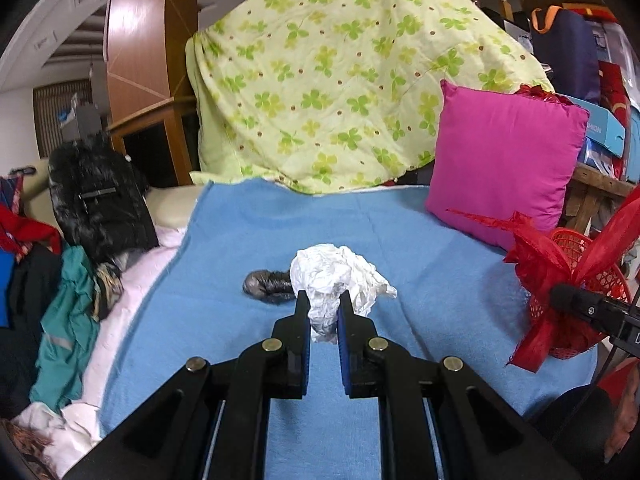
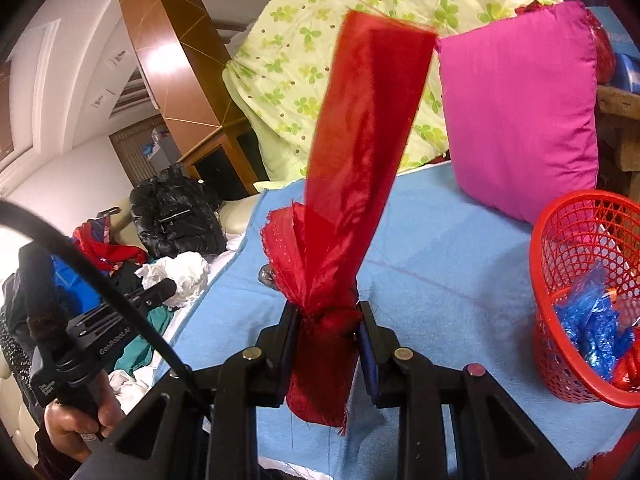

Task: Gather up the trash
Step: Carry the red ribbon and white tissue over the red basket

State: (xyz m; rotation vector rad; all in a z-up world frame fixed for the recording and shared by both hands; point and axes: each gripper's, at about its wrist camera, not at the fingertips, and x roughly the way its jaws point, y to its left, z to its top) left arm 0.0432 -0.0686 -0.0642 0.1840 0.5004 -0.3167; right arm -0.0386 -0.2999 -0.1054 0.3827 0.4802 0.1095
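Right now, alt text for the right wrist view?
The right gripper is shut on a bunched red ribbon above a blue blanket. A red mesh basket holding blue wrappers sits to its right.

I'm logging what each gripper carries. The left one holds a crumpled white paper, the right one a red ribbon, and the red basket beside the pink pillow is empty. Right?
Not quite: the basket is not empty. The right wrist view shows blue wrappers inside it. The rest stands: the left gripper holds the paper, the right gripper the ribbon, and the basket sits beside the pillow.
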